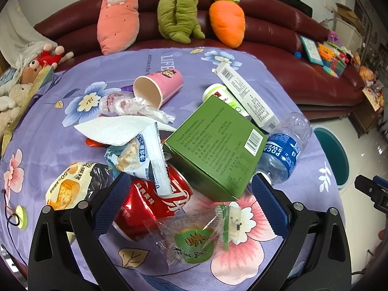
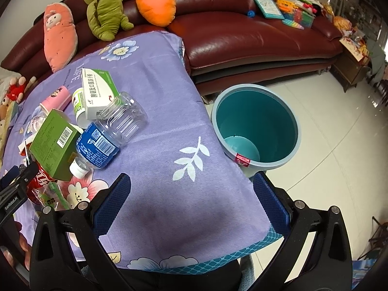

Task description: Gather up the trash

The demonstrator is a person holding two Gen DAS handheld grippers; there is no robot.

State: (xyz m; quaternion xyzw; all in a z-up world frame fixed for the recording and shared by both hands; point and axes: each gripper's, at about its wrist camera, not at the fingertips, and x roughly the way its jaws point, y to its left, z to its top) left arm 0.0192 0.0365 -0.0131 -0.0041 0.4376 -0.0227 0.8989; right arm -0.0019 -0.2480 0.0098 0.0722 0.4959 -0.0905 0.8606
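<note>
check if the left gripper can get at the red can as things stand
Probably yes, though awkwardly: the open left gripper is right over the red can, but a white snack wrapper and green box lie across its top.

Mixed trash [image 1: 184, 150] heaped on tablecloth [image 2: 169, 126]

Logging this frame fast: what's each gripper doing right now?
Left gripper: open, holding nothing, fingers straddling the red can.
Right gripper: open, empty, over bare tablecloth.
</note>
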